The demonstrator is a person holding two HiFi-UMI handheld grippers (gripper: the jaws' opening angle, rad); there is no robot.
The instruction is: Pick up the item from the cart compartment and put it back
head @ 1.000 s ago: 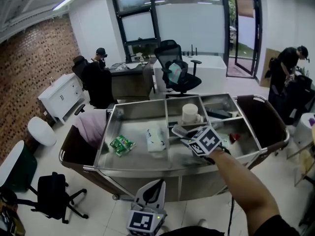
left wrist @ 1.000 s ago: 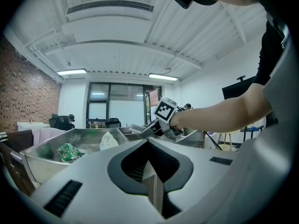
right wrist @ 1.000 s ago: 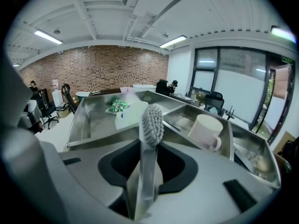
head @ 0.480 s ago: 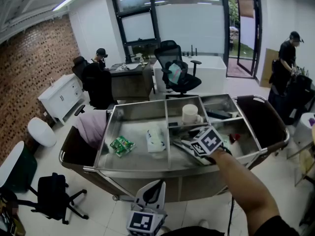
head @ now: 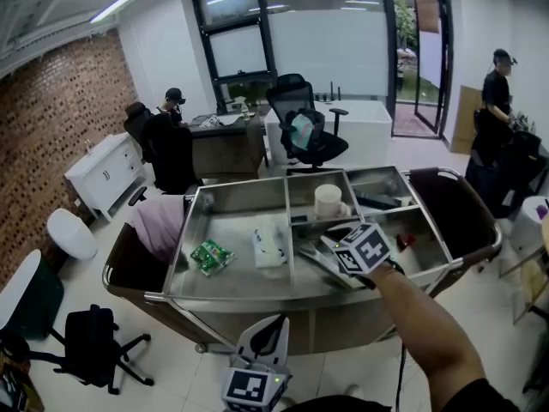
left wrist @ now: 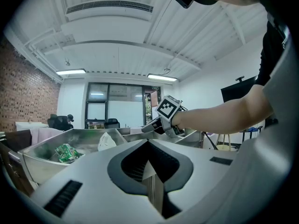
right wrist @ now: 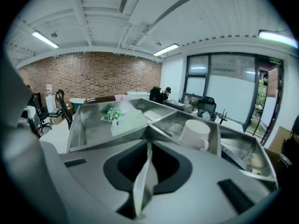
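Note:
My right gripper [head: 319, 251] hangs low over the front middle compartment of the steel cart [head: 257, 295], just in front of a white mug [head: 328, 200]. Its jaws have just been closing and now stand close together [right wrist: 148, 146]. A narrow pale strip shows between them. I cannot tell whether that is a thin item or the steel floor. A green packet [head: 212, 254] and a white packet [head: 269, 242] lie in the large left compartment. My left gripper [head: 273, 323] waits outside the cart's front, with its jaws together [left wrist: 148, 146] and nothing in them.
A dark flat object [head: 377, 202] lies in the back right compartment and a small red thing [head: 405, 240] in the front right one. Office chairs [head: 304, 131] and desks stand behind the cart, a black stool [head: 94, 337] at its left. People are at the back [head: 174, 99] and far right [head: 496, 84].
The right gripper's fingers have drawn closer together while the hand barely shifted over the same compartment. The left gripper has stayed put. The person at the far right has moved.

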